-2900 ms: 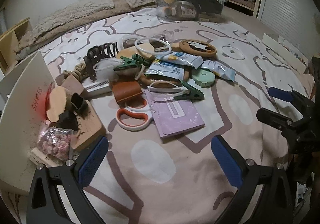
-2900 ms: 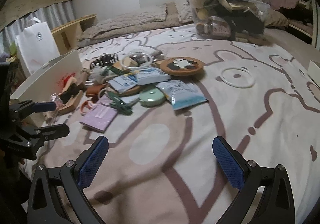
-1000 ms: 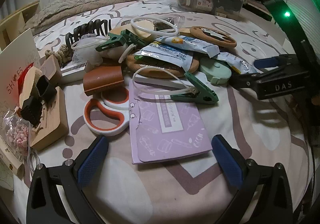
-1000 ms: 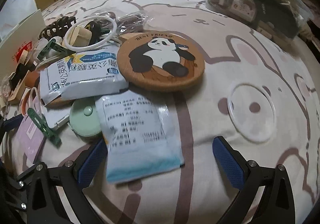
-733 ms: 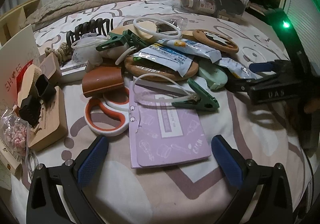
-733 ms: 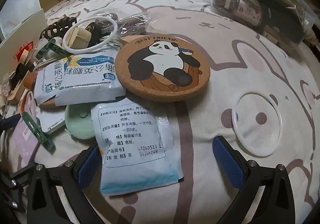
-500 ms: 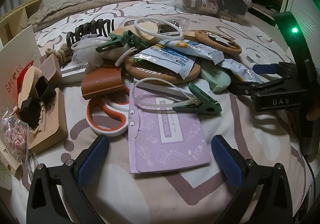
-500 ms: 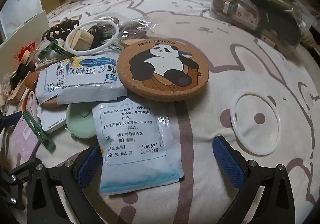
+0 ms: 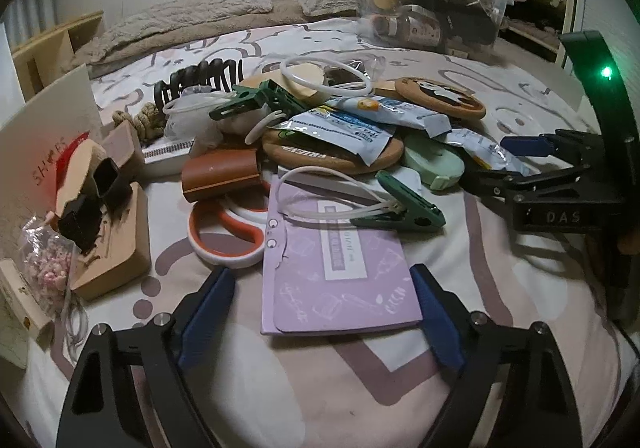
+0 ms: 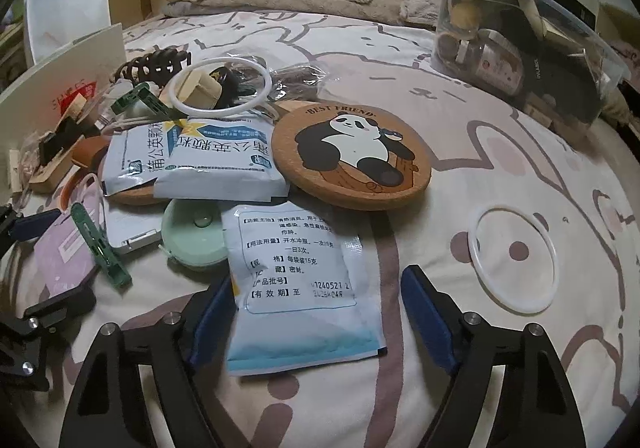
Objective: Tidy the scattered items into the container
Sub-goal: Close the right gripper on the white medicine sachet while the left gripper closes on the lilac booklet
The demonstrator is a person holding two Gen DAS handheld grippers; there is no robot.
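My left gripper (image 9: 322, 322) hovers low over a purple card (image 9: 332, 268) on the bed. Its jaws are closing with the card between them; the left pad stands clear of the card's edge. My right gripper (image 10: 318, 324) straddles the near end of a pale blue medicine sachet (image 10: 296, 280). Its jaws are closing too, and the right pad is still off the sachet. The clear plastic container (image 10: 520, 27), holding several items, stands at the far right of the bed. In the left wrist view the right gripper (image 9: 540, 163) shows at the right.
The pile holds a panda coaster (image 10: 352, 151), more sachets (image 10: 216, 163), a mint tape measure (image 10: 196, 240), a green clip (image 9: 400, 203), orange scissors (image 9: 224, 236), a brown roll (image 9: 220, 175) and a hair claw (image 9: 200, 79). A white ring (image 10: 514, 260) lies alone at the right. A wooden block (image 9: 116, 248) sits at the left.
Both grippers came in over the pile, then held still. In the last half second the fingers of both drew inward, around the purple card and around the blue sachet.
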